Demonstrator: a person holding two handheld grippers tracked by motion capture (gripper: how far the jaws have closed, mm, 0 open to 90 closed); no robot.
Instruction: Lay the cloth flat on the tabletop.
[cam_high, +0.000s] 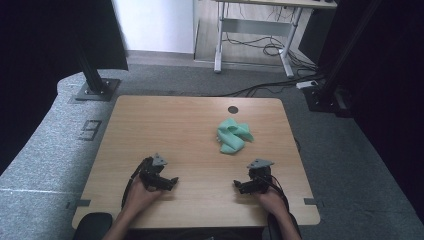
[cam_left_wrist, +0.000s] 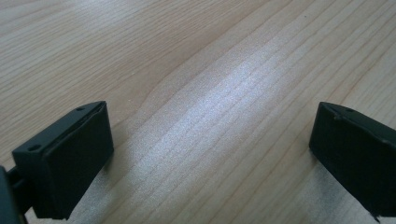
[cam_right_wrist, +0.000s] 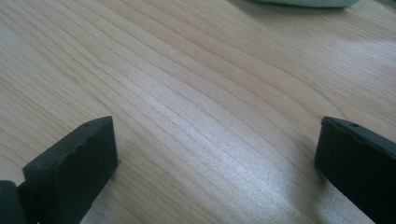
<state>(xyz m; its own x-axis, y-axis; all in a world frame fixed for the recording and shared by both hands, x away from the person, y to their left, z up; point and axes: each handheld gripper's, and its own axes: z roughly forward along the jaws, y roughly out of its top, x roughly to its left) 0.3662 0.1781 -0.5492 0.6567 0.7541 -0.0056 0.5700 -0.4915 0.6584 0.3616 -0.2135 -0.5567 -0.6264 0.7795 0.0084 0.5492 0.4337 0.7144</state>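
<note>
Two grippers are resting wide apart and empty: the cloth (cam_high: 233, 135) is lying at eleven o'clock from the right gripper (cam_high: 239, 186), nearer it than the left gripper (cam_high: 172, 182), bunched.

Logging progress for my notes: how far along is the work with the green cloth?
Nothing looks done: the cloth lies crumpled on the table, untouched. Nothing is in hand: the left gripper and right gripper rest near the front edge, jaws open and empty. Reaching for and handling the cloth is all left.
</note>
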